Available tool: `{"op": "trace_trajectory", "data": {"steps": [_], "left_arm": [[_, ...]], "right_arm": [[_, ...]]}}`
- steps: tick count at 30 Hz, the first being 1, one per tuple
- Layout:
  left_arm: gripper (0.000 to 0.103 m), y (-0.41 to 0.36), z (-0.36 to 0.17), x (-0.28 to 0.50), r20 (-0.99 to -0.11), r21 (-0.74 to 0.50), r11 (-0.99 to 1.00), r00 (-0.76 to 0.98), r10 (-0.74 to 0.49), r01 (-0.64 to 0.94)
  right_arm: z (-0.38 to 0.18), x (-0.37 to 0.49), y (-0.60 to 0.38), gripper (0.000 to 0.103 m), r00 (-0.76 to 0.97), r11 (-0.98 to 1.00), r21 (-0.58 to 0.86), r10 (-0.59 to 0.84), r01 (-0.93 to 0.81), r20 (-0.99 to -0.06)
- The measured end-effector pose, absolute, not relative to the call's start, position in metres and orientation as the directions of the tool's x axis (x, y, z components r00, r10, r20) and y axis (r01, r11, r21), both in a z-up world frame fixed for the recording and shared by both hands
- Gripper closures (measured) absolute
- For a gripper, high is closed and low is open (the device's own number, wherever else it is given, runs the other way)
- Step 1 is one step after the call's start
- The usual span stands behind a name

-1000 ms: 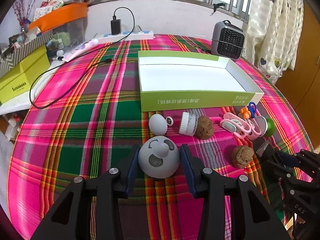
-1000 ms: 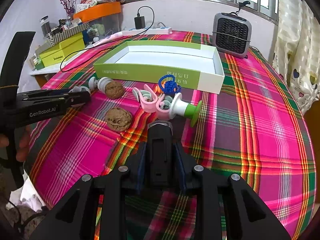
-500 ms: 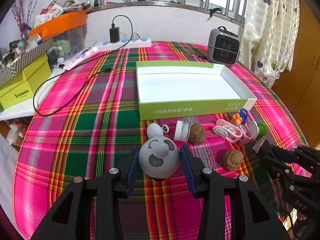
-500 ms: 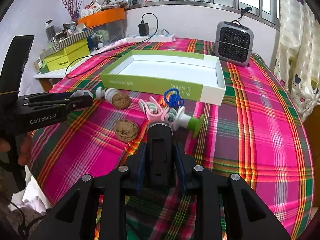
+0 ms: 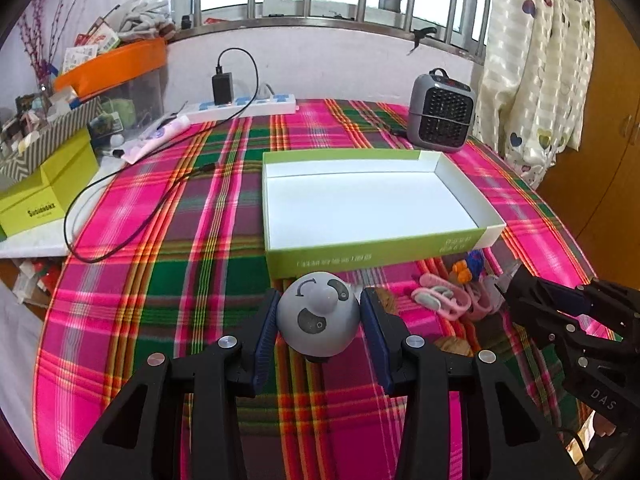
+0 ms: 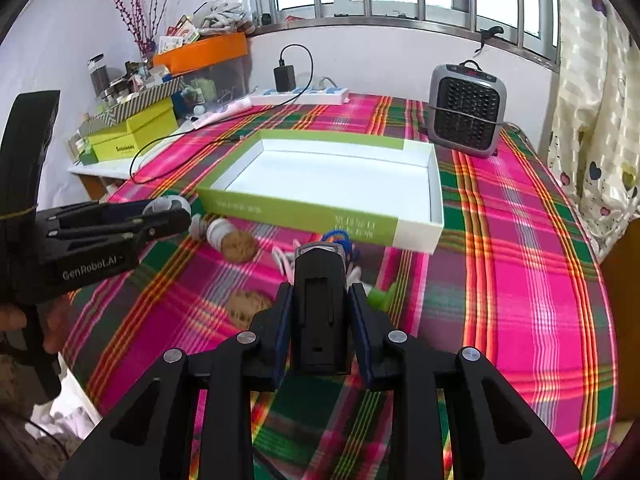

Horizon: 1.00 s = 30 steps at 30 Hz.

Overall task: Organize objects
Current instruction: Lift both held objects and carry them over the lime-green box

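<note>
My left gripper (image 5: pixel 319 316) is shut on a grey round toy (image 5: pixel 318 314) with dark eye patches, held above the plaid tablecloth just before the near wall of the green-and-white open box (image 5: pixel 376 252). My right gripper (image 6: pixel 320 312) is shut on a black rectangular device (image 6: pixel 320 304), lifted over the cloth. On the cloth before the box (image 6: pixel 320 222) lie two walnuts (image 6: pixel 239 246) (image 6: pixel 246 306), a small white bottle (image 6: pixel 218 230), pink clips (image 5: pixel 440 300), a blue curly item (image 6: pixel 338 236) and a green-tipped piece (image 6: pixel 380 296). The left gripper also shows in the right wrist view (image 6: pixel 176 216).
A grey fan heater (image 5: pixel 442 114) stands behind the box at the right. A power strip (image 5: pixel 240 106) with a charger and a long black cable (image 5: pixel 132 208) lies at the back left. Yellow-green boxes (image 5: pixel 40 196) and an orange bin (image 5: pixel 116 64) crowd a side shelf. Curtain hangs right.
Both grippers have risen with their loads. The table objects look smaller and lower in both views, and the box interior shows more fully.
</note>
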<state>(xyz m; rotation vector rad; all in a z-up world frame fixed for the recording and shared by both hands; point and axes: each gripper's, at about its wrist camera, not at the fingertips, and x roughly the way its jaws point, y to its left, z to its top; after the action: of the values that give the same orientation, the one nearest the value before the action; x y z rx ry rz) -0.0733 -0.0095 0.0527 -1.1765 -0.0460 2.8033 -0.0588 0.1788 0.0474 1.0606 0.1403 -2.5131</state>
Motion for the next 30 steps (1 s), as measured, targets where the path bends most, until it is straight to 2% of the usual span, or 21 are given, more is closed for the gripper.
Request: {"op": "trace_trajectory", "data": {"steps": [30], "left_arm": [[0.064,-0.008,0.053,-0.141,-0.713,-0.071,-0.994,-0.693,0.111,-0.087]], "right_arm": [[0.058,-0.132,0.152,0.074,-0.597,-0.897,0.083,-0.356,0.434,-0.719]]}}
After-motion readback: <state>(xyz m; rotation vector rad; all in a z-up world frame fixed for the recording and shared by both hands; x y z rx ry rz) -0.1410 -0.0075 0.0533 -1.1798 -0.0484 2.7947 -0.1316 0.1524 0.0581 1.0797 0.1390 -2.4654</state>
